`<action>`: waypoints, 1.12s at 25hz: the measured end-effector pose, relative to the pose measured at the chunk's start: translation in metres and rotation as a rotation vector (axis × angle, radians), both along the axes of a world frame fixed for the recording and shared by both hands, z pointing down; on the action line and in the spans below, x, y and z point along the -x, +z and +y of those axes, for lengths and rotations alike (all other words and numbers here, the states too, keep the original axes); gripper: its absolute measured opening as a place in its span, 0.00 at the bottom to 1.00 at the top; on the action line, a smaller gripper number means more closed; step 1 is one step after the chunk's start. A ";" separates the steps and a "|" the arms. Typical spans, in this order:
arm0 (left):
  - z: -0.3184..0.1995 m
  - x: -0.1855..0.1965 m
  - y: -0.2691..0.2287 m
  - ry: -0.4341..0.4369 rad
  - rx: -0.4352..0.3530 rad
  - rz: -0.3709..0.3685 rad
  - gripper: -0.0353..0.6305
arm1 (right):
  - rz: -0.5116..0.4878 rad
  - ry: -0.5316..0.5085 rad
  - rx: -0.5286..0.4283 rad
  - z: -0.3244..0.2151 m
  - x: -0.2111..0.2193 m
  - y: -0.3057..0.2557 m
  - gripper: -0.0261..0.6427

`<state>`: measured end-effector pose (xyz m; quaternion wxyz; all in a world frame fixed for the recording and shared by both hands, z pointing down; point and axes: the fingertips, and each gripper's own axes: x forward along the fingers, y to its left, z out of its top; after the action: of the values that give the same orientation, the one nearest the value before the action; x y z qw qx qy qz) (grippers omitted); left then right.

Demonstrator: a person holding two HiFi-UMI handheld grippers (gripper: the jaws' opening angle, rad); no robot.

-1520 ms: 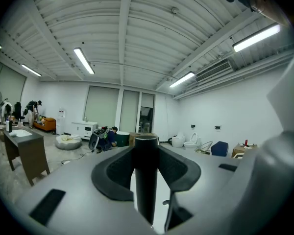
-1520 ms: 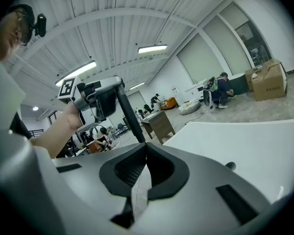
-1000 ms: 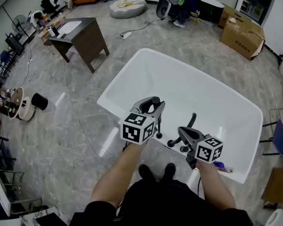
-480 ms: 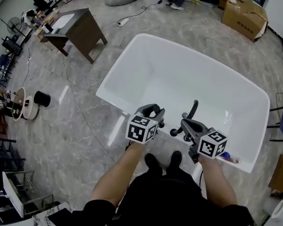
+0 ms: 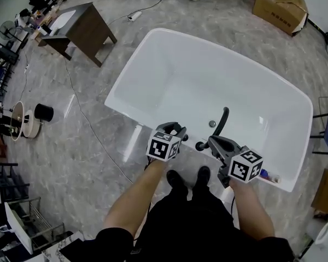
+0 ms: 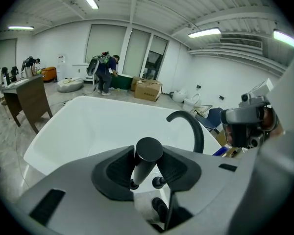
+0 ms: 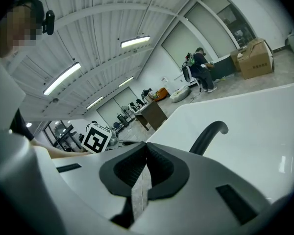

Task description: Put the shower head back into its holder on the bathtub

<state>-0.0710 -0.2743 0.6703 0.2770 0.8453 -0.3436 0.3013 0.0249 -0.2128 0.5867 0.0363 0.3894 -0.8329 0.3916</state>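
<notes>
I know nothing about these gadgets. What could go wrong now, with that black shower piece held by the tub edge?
The shower head is a smooth round rod pinched between the two pads of the left gripper, so it might twist or slip and drop onto the bathtub rim. The curved black faucet stands close beside it and could get knocked. The right gripper is shut and empty, so it steadies nothing.

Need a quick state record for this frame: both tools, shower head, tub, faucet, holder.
left tool: shut on the black shower head, angled down over the near rim
right tool: shut, empty
shower head: gripped by its stem, round end toward the camera
bathtub: white, directly before the person
faucet: black curved spout on the near rim
holder: cannot single it out among the black rim fittings
</notes>
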 end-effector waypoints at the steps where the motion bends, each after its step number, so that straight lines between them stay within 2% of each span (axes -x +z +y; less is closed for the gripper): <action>1: 0.000 0.002 0.006 -0.003 0.011 -0.001 0.28 | 0.001 0.000 0.006 0.001 0.001 0.003 0.06; 9: -0.001 0.008 0.041 -0.025 0.078 -0.001 0.28 | 0.019 -0.024 0.041 0.009 0.008 0.012 0.06; 17: 0.005 0.004 0.077 0.001 0.126 -0.047 0.28 | 0.022 -0.032 0.061 0.014 0.009 0.020 0.06; 28: 0.009 -0.005 0.101 0.049 0.137 -0.084 0.29 | 0.031 -0.022 0.103 0.028 0.000 0.037 0.06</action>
<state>-0.0656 -0.2656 0.7711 0.3121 0.8191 -0.3128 0.3659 0.0249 -0.1847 0.6239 0.0736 0.3837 -0.8153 0.4274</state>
